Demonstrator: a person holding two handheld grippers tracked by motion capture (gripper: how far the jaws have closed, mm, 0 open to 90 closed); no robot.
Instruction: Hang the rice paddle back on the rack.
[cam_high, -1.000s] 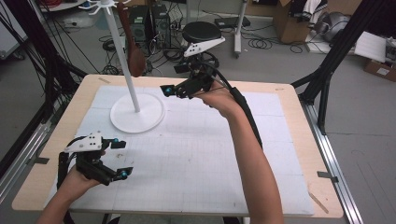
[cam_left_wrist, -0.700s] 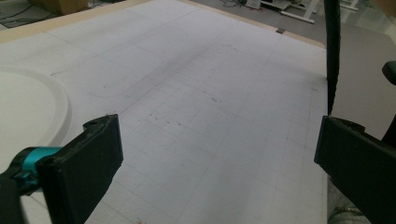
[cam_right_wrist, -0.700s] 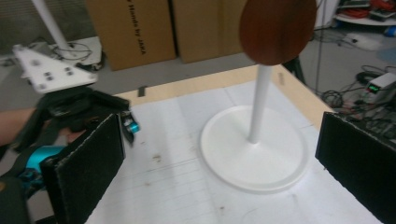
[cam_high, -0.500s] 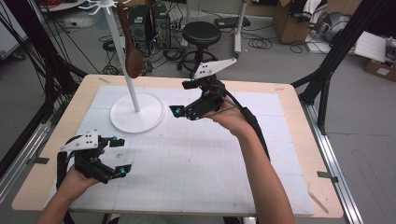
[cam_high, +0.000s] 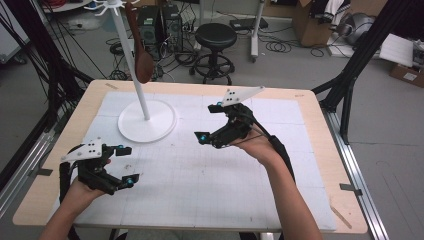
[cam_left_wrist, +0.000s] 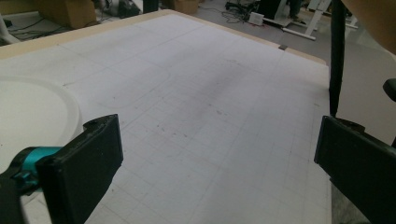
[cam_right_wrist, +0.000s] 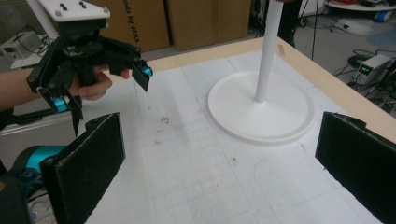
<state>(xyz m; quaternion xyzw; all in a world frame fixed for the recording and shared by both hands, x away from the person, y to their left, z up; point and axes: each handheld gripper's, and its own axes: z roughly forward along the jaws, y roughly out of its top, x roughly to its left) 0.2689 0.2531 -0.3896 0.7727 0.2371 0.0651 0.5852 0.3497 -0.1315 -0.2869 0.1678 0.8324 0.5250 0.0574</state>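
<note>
- Left gripper (cam_high: 125, 165) hovers low over the white gridded mat (cam_high: 210, 185) near the table's front left, jaws spread wide, holding nothing.
- Brown wooden spoon (cam_high: 142, 57) hangs from the white round-based stand (cam_high: 146, 120), well apart from both grippers.
- Right gripper (cam_high: 209, 122) is raised mid-table, just right of the stand's base, jaws apart and empty.

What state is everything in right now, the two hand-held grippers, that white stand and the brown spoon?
Left hand-held gripper: open, holding nothing, low over the mat.
Right hand-held gripper: open, holding nothing, raised above the mat.
White stand: upright, its round base flat on the mat.
Brown wooden spoon: hanging from a hook at the stand's top, bowl downward.
White mat: lying flat on the table.
</note>
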